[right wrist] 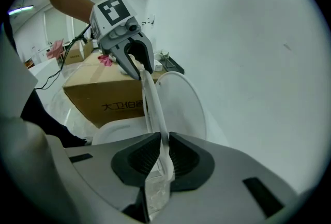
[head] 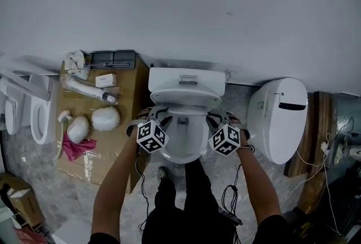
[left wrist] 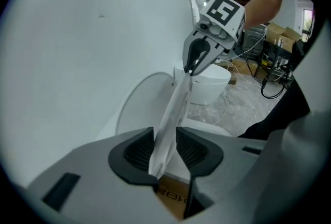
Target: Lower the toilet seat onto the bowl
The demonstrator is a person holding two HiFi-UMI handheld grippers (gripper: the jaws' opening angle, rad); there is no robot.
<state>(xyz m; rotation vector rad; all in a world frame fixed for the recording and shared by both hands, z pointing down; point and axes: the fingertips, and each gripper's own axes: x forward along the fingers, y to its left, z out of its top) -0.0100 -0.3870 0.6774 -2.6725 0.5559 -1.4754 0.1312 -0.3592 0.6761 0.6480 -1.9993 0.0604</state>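
- Toilet seat (left wrist: 173, 114) is white and stands tilted up over the bowl (head: 194, 154). It is not down on it. The lid (left wrist: 137, 106) stands up behind the seat, by the wall.
- A big brown box (head: 115, 150) sits on the floor just beside the toilet. A pink cloth (head: 76, 148) and a white round thing (head: 105, 118) lie on top of it.
- The bowl is open at the top.
- The left tongs (left wrist: 165, 148) hold one side edge of the seat. Their jaws stand quite wide, and the seat fills the gap between the dark pads.
- The right tongs (right wrist: 163, 153) hold the other side edge. Their jaws are narrow, and both pads press on the thin rim.
- The seat runs across from one pair of tongs to the other, with the bowl below and between them.
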